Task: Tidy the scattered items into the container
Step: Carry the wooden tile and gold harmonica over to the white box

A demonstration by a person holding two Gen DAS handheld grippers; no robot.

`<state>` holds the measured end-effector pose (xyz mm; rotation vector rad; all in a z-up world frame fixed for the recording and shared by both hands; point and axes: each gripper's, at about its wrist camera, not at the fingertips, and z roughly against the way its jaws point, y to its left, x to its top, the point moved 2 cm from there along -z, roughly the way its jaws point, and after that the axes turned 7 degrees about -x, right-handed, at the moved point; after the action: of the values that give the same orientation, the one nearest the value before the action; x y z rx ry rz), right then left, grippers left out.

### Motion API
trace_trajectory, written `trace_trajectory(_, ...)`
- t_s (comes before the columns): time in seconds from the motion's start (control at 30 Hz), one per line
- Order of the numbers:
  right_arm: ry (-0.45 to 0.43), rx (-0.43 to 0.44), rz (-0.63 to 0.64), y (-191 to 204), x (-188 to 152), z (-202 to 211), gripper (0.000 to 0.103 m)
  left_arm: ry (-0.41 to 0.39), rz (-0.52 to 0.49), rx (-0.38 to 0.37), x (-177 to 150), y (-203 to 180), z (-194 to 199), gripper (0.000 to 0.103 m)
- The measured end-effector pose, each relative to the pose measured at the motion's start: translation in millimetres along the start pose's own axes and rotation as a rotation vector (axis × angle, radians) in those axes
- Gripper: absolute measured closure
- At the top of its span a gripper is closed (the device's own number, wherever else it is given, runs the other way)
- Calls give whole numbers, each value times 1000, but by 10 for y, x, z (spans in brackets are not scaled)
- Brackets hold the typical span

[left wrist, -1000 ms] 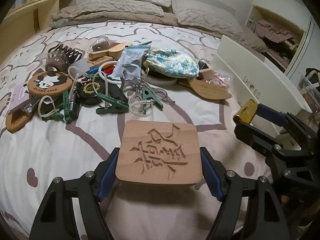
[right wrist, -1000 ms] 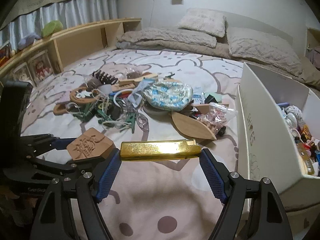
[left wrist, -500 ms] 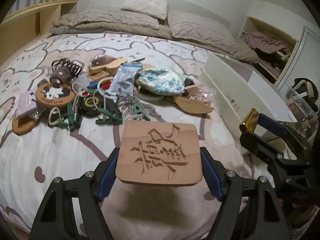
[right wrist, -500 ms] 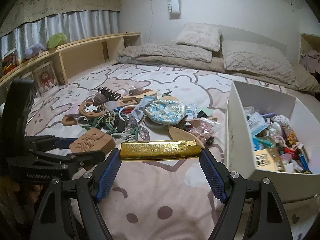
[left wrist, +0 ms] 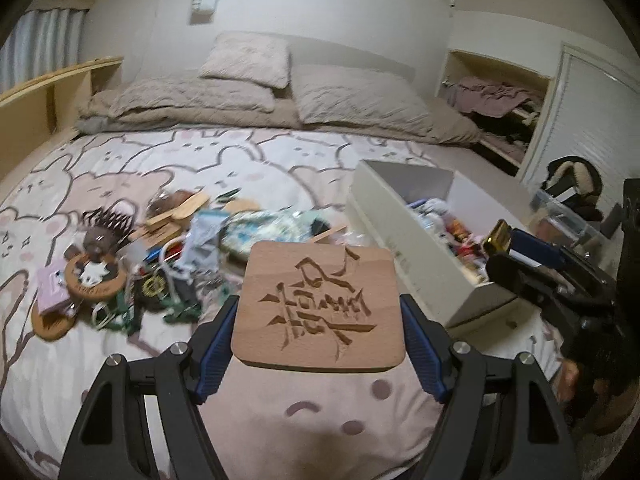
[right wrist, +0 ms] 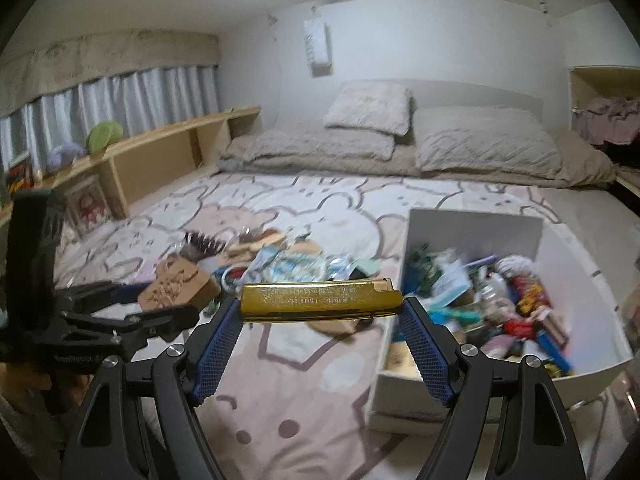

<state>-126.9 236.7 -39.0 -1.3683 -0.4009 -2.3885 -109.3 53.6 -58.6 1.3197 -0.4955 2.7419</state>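
Container (right wrist: 536, 240) now nearer right hand-held gripper (right wrist: 321, 334)

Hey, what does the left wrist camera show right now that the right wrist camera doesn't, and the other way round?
Only the left wrist view shows the carved face of the wooden coaster head-on in the left gripper, and the panda coaster in the pile.

Only the right wrist view shows the gold harmonica lengthwise in the right gripper, plus the curtains and the green plush on the shelf.

Both show the white box of collected items, the pile on the bedspread and the pillows.
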Motion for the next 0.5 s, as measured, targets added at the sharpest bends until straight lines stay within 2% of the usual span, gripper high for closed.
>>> trace_trajectory(0.5,-105,-150,53,-644,574,420,23,-103,-110,-94,579,-625,5,27)
